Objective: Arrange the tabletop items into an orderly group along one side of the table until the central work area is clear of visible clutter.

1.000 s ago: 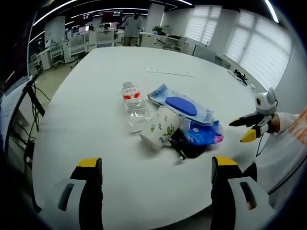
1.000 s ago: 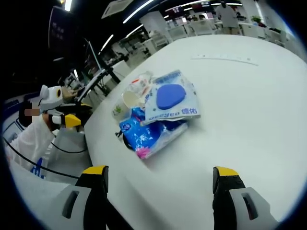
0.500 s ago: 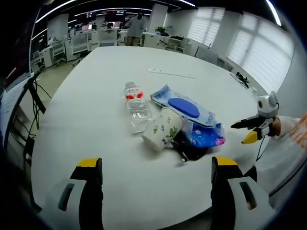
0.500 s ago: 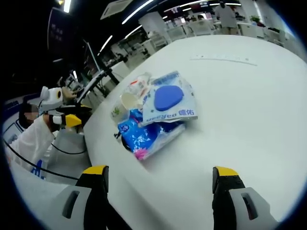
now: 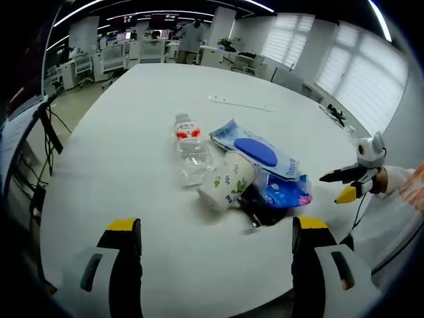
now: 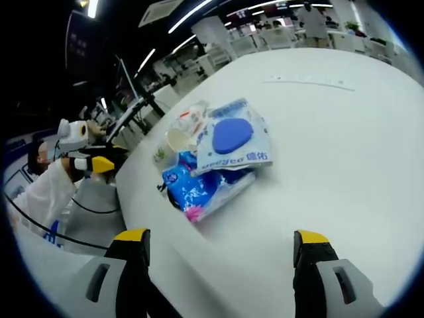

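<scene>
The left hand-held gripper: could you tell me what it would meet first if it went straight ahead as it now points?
Probably the paper cup lying on its side, though depth is hard to judge.

Open-plan office; blinds (image 5: pixel 344 66); ceiling strip lights (image 5: pixel 156 13)

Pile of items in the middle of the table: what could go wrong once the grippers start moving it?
The bottle lies on its side, so a nudge may send it rolling across the table. The cup lies tipped against the black item and the blue pack; pulling one may drag the others. The wipes pack rests on top and could slide off.
</scene>
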